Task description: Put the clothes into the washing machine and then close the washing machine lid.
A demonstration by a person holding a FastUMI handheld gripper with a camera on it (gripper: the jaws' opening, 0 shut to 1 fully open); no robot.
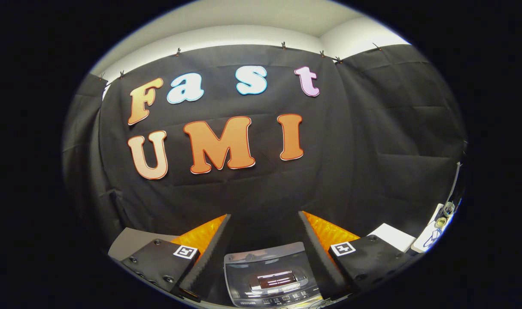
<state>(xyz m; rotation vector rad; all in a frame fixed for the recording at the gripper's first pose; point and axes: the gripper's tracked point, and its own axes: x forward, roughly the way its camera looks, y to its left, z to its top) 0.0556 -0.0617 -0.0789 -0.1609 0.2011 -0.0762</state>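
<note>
Between our gripper's [264, 223] fingers, which stand spread wide with nothing held, we see the washing machine [271, 274] from above, its glossy lid [269, 268] lying shut and its button panel along the nearest edge. To the machine's left a grey surface [128, 242] shows, to its right a white box [392, 236]. Beyond the machine hangs the black cloth wall [372, 150]. We cannot spot the clothes.
</note>
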